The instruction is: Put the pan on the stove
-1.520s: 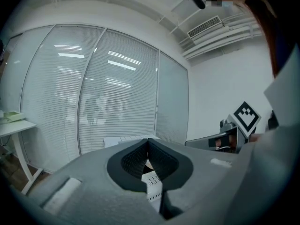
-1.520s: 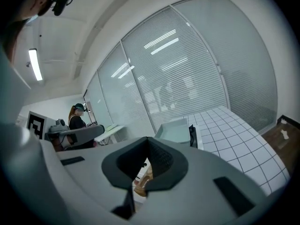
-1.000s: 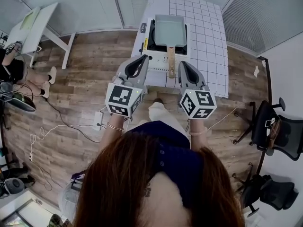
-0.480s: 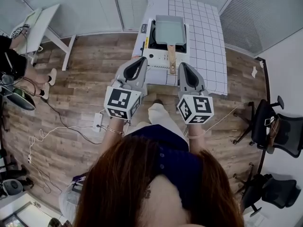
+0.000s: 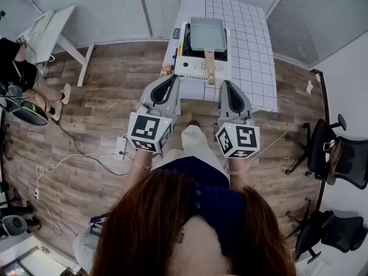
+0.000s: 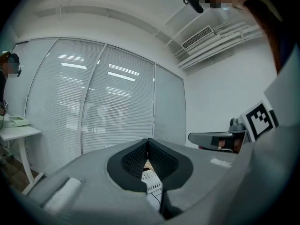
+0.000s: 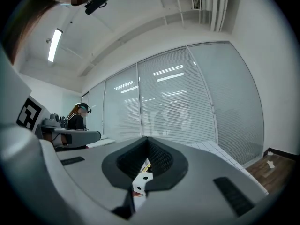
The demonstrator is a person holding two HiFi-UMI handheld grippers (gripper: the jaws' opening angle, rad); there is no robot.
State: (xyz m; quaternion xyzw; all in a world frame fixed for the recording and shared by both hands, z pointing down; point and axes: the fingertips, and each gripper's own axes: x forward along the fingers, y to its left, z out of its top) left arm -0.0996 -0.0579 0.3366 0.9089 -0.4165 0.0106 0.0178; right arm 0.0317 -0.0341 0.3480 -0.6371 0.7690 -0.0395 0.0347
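The pan (image 5: 206,34), a rectangular grey-green one with a wooden handle (image 5: 210,68), sits on the white portable stove (image 5: 192,69). The stove stands at the near end of the white tiled table (image 5: 248,50). My left gripper (image 5: 174,78) and right gripper (image 5: 224,84) hover side by side in front of the table. Their tips point at the stove and touch nothing. Both are shut and empty. In the left gripper view the jaws (image 6: 147,143) meet. The right gripper view shows the same (image 7: 146,140), with a sliver of white stove (image 7: 140,184) below the tips.
A white desk (image 5: 45,32) stands at the far left, with a seated person (image 5: 12,68) beside it. Cables (image 5: 57,160) trail over the wood floor. Black office chairs (image 5: 336,157) stand at the right. Glass walls with blinds close the room behind the table.
Both grippers have drawn back a little from the table toward my body, still shut. The pan stays on the stove. The person at the left has shifted.
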